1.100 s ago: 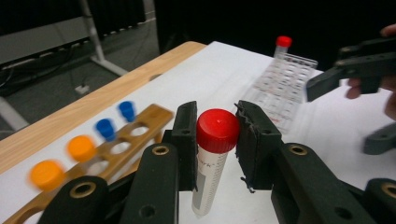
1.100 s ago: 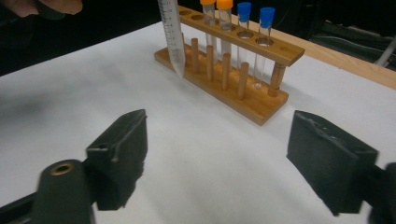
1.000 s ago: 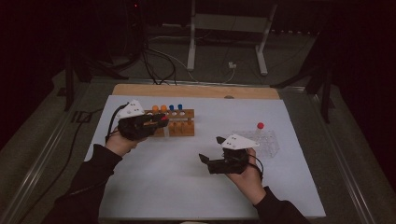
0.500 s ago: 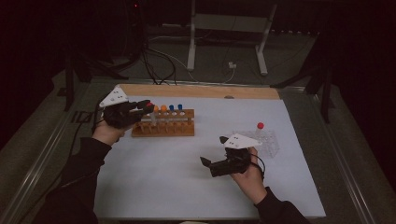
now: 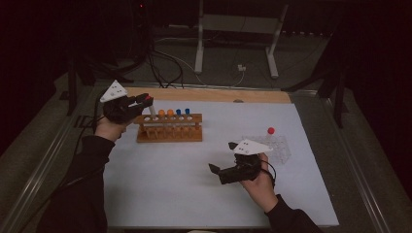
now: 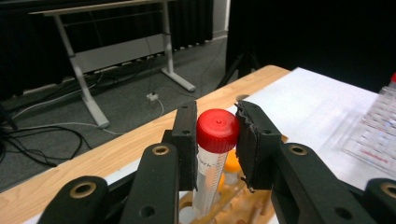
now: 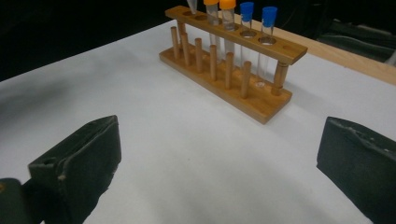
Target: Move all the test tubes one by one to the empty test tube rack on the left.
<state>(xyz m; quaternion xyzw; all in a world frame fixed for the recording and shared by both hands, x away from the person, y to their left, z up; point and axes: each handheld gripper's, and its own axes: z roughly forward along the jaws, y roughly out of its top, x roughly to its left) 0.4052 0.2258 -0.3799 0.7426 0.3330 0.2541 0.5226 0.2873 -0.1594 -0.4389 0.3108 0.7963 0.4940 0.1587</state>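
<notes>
Your left hand-held gripper (image 5: 145, 101), in the upper left of the high view, is clamped on a red-capped tube (image 6: 211, 154), pads pressing either side just below the cap. The tube hangs tilted, its lower end over the left end of the wooden rack (image 5: 169, 137), and from these views you can't tell whether the tip has entered a hole.

In the rack itself, count four tubes standing upright: two orange-capped tubes (image 7: 221, 16) side by side, then two blue-capped tubes (image 7: 257, 23) next to them, all clear-walled with nothing visible inside. In your right gripper view, one hole sits open at the rack's right end and two more at its left end.

Over at centre right of the high view, a clear plastic rack (image 5: 272, 148) rests on the white tabletop (image 5: 184, 184) with one red-capped tube (image 5: 270, 130) standing in its back row. That makes two red caps in all.

Your right hand-held gripper (image 5: 214, 170), lower centre, hangs over bare tabletop with its jaws spread wide, having just finished opening, nothing between them.
</notes>
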